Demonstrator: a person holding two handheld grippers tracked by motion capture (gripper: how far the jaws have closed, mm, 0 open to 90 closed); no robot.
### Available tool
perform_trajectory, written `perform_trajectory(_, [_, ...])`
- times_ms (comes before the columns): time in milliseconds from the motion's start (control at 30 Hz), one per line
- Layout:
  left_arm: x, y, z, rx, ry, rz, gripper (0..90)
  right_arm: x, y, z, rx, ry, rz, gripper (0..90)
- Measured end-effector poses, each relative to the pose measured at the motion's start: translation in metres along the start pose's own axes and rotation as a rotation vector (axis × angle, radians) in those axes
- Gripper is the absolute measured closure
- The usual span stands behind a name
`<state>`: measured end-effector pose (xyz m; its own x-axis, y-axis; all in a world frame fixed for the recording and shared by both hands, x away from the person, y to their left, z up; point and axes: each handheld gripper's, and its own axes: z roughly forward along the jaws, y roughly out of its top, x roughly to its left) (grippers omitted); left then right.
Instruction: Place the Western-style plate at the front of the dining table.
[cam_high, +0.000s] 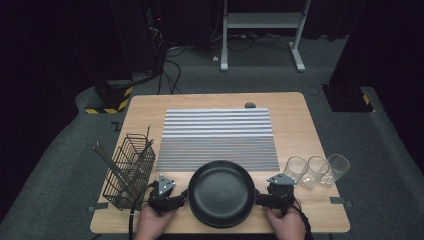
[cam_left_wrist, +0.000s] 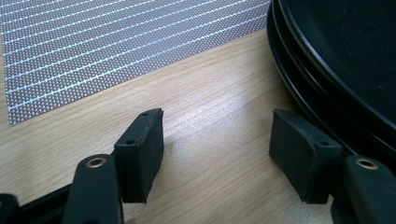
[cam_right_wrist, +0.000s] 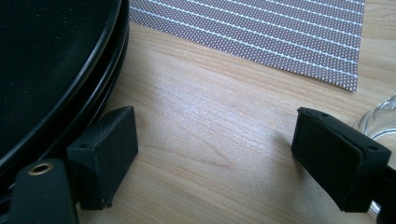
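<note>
A stack of black plates (cam_high: 221, 192) sits at the table's near edge, between my two grippers. My left gripper (cam_high: 172, 200) rests on the wood just left of the stack, open, with bare table between its jaws; in the left gripper view (cam_left_wrist: 215, 151) the plates' rims (cam_left_wrist: 327, 60) curve past its right jaw. My right gripper (cam_high: 267, 199) sits just right of the stack, open too; in the right gripper view (cam_right_wrist: 217, 161) the plates (cam_right_wrist: 51, 60) lie beside its left jaw. A striped grey placemat (cam_high: 217, 139) lies beyond the stack.
A black wire basket (cam_high: 129, 171) holding utensils stands at the left. Three clear glasses (cam_high: 316, 170) stand in a row at the right; one glass (cam_right_wrist: 380, 119) is close to my right gripper's outer jaw. The wooden table (cam_high: 295, 115) has floor beyond its edges.
</note>
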<state>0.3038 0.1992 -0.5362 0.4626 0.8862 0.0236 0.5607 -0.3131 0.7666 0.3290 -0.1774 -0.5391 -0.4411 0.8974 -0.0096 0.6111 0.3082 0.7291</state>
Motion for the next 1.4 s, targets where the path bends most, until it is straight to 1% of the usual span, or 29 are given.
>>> perform_trajectory(967, [-0.0004,0.0,0.0001,0.001,0.0,0.002,34.6,-0.0002,0.0002,-0.0001,-0.001,0.003,-0.002,15.2])
perform_trajectory(1000, [-0.0004,0.0001,0.0002,0.001,-0.001,0.001,34.5,-0.0006,0.0,-0.0006,-0.004,0.004,0.004,18.1])
perform_trajectory(1033, [-0.0004,0.0001,0.0002,0.001,-0.001,0.001,34.5,-0.0006,0.0,-0.0006,-0.004,0.004,0.004,18.1])
perform_trajectory(1133, [-0.0004,0.0001,0.0002,0.001,-0.002,0.002,34.3,-0.0043,0.0,-0.0017,-0.021,0.008,0.016,25.3])
perform_trajectory(1167, [-0.0004,0.0001,0.0002,0.001,-0.002,0.002,34.3,-0.0043,0.0,-0.0017,-0.021,0.008,0.016,25.3])
perform_trajectory(1200, [-0.0004,0.0001,0.0002,0.001,-0.002,0.002,34.2,-0.0053,-0.0008,-0.0024,-0.023,0.012,0.0,27.8])
perform_trajectory(1233, [-0.0003,0.0001,0.0002,0.002,-0.003,0.002,34.1,-0.0054,-0.0013,-0.0031,-0.023,0.003,-0.017,28.9])
perform_trajectory(1267, [-0.0002,0.0001,0.0002,0.002,-0.004,0.002,34.1,-0.0054,-0.0013,-0.0031,-0.023,0.003,-0.017,28.9])
perform_trajectory(1300, [-0.0002,0.0002,0.0001,0.003,-0.004,0.002,34.1,-0.0051,-0.0013,-0.005,-0.038,-0.004,-0.027,31.1])
perform_trajectory(1400, [-0.0001,0.0001,0.0002,0.001,-0.004,0.002,34.2,-0.0051,0.0,-0.0071,-0.048,0.011,-0.017,32.6])
